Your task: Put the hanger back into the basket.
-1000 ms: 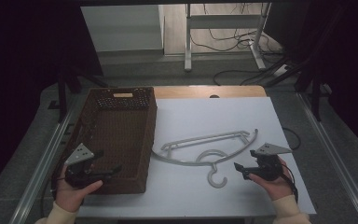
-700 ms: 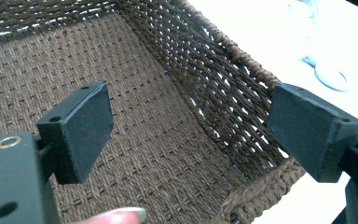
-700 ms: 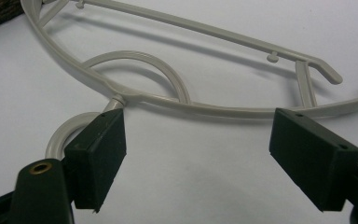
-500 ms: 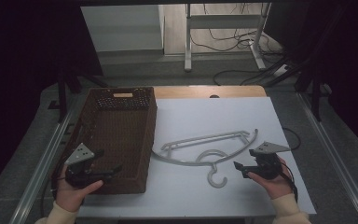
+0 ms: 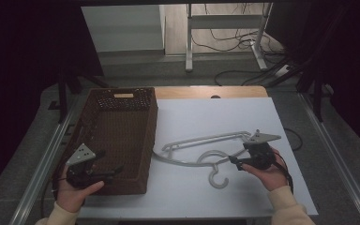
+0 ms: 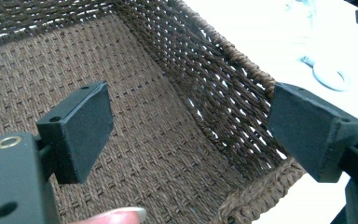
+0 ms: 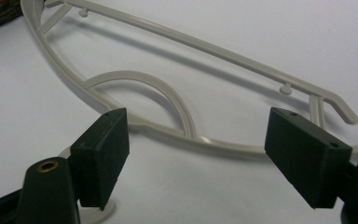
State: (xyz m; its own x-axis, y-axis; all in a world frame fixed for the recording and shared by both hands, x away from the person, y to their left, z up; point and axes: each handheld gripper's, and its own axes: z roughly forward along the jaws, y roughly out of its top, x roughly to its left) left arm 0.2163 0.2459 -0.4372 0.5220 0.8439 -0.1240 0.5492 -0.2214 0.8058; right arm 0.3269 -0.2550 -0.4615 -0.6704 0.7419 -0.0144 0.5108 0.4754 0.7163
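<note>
White table (image 5: 272, 187): hanger (image 5: 201, 151) flat, lengthwise left-right.

Hanger (image 7: 205, 140) hook behind tool pad

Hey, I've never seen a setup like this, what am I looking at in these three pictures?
A person sits at a white table, holding a hand-operated two-jaw gripper in each hand. One picture looks down from above; the other two come from cameras riding on each gripper. The left gripper hovers open over the near corner of a brown wicker basket, holding nothing. The right gripper is also open, its jaws just above a pale plastic clothes hanger lying flat beside the basket. Nothing is gripped yet.
</note>
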